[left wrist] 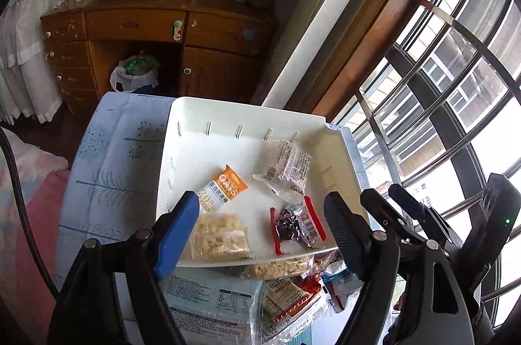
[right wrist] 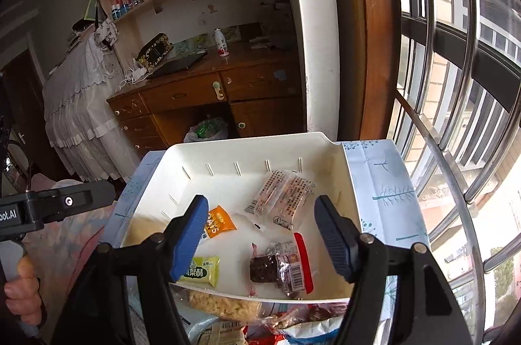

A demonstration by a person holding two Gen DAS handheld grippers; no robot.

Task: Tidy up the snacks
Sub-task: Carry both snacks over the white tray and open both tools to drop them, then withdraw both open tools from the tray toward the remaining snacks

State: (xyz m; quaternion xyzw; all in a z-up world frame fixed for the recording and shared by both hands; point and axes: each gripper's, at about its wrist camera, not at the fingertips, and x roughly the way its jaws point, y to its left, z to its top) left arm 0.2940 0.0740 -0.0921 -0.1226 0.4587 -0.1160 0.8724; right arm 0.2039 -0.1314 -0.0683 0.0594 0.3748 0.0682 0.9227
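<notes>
Nearest the lens, the left gripper [left wrist: 260,221] and the right gripper [right wrist: 260,231] both hang over the near edge of the white tray [left wrist: 247,113] with their blue-padded jaws apart and nothing pressed between them. In the tray lie an orange oat bar [left wrist: 228,183], a clear printed packet [left wrist: 286,169] to the far right, a dark red-edged snack [left wrist: 298,226] near right and a pale puffed-rice bar [left wrist: 219,236] near left. More loose snack packets [left wrist: 286,299] are heaped just outside the tray's near rim, on the pale blue cloth [left wrist: 107,169].
</notes>
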